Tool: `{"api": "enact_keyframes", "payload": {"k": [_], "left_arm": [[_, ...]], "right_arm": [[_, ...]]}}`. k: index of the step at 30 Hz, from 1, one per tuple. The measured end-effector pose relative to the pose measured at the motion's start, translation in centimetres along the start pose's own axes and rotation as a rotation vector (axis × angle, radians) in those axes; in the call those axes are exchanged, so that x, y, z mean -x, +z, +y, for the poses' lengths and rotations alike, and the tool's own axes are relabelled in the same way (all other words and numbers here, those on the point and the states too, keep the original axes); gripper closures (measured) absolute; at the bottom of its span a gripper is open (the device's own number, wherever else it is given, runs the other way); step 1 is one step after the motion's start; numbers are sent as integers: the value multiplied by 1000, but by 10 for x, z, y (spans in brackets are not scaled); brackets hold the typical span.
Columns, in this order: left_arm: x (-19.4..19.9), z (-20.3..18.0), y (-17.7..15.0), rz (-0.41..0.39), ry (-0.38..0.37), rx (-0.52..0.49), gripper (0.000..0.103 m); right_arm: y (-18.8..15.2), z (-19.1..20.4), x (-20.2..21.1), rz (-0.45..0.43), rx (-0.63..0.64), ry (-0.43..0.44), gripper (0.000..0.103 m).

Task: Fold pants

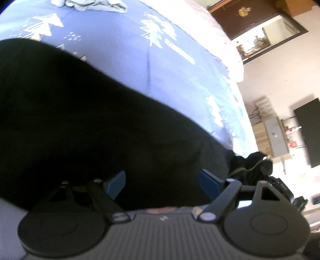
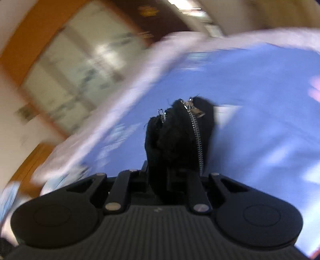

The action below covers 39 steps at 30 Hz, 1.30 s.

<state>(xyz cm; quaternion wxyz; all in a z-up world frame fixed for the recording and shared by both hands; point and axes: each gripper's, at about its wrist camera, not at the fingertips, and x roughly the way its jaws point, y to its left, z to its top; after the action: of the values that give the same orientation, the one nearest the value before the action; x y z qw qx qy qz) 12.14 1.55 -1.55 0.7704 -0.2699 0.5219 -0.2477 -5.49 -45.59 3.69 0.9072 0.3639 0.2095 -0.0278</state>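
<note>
Now right gripper (image 2: 170, 178) pinches zipper end of black pants (image 2: 176, 132), lifted over blue bed (image 2: 260, 100). Left gripper (image 1: 162, 183) spread wide, empty, pants under it. Next, probably: carry end across, lay flat.

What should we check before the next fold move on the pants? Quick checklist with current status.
1. Right gripper clamped on pants fabric: ok, black cloth with a metal zipper bunched between its fingers.
2. Left gripper holding the pants: not ok, it is open, blue pads spread over the black cloth.
3. Pants lying on the blue bedspread: ok in the left wrist view.
4. Pants flat, no wrinkles: cannot tell, cloth too dark.
5. Grey garment at the far edge clear of the pants: ok, apart.
6. Right view sharp enough to aim: not ok, heavy blur.
</note>
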Motion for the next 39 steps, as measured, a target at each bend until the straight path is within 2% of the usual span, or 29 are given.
{"api": "enact_keyframes", "payload": {"k": [2, 4, 8, 12, 14, 15, 18, 20, 22, 24, 25, 26, 27, 28, 29, 30, 31, 35, 38, 39], "left_arm": [[-3, -3, 6, -12, -34, 9, 21], [-4, -3, 10, -30, -66, 24, 21], [-16, 7, 13, -36, -87, 93, 16], [-34, 16, 10, -3, -66, 129, 16], [-38, 16, 9, 12, -66, 119, 16], [-40, 14, 9, 14, -68, 107, 16], [-47, 8, 11, 17, -78, 86, 16], [-54, 5, 14, 27, -81, 83, 16], [-64, -1, 15, 40, -61, 71, 16], [-76, -5, 14, 65, -8, 56, 31], [-83, -7, 12, 89, 23, 47, 54], [-87, -9, 10, 96, 63, 32, 69], [-87, -12, 6, 84, 102, 5, 73], [-85, -14, 3, 73, 122, -19, 78], [-81, -16, -1, 68, 118, -21, 79], [-78, -16, -5, 68, 103, -11, 80], [-75, -17, -11, 68, 93, -6, 81], [-79, -20, -26, 31, 132, -71, 78], [-77, -13, -19, 40, 95, 1, 75], [-72, -12, -19, 39, 83, 17, 72]], "right_arm": [[-8, 48, -10, 49, 123, 79, 85], [-28, 90, -28, 118, 261, 104, 85], [-101, 153, -75, 296, 532, 139, 81], [-157, 162, -124, 480, 673, 144, 51], [-161, 165, -106, 436, 724, 171, 41], [-156, 163, -96, 444, 710, 208, 36], [-128, 149, -60, 383, 627, 285, 36], [-105, 131, -36, 302, 571, 247, 36], [-84, 107, -19, 236, 488, 156, 37], [-72, 80, -13, 203, 416, 59, 37], [-69, 68, -12, 205, 384, 12, 38], [-67, 58, -13, 216, 354, -31, 38], [-66, 47, -14, 228, 334, -70, 40], [-69, 39, -16, 244, 326, -100, 55], [-73, 28, -23, 279, 317, -125, 66], [-80, 23, -26, 314, 296, -145, 70], [-81, 15, -23, 290, 272, -145, 73], [-76, 14, -19, 287, 264, -165, 73], [-76, 29, -24, 294, 289, -187, 59], [-77, 33, -25, 284, 280, -189, 50]]}}
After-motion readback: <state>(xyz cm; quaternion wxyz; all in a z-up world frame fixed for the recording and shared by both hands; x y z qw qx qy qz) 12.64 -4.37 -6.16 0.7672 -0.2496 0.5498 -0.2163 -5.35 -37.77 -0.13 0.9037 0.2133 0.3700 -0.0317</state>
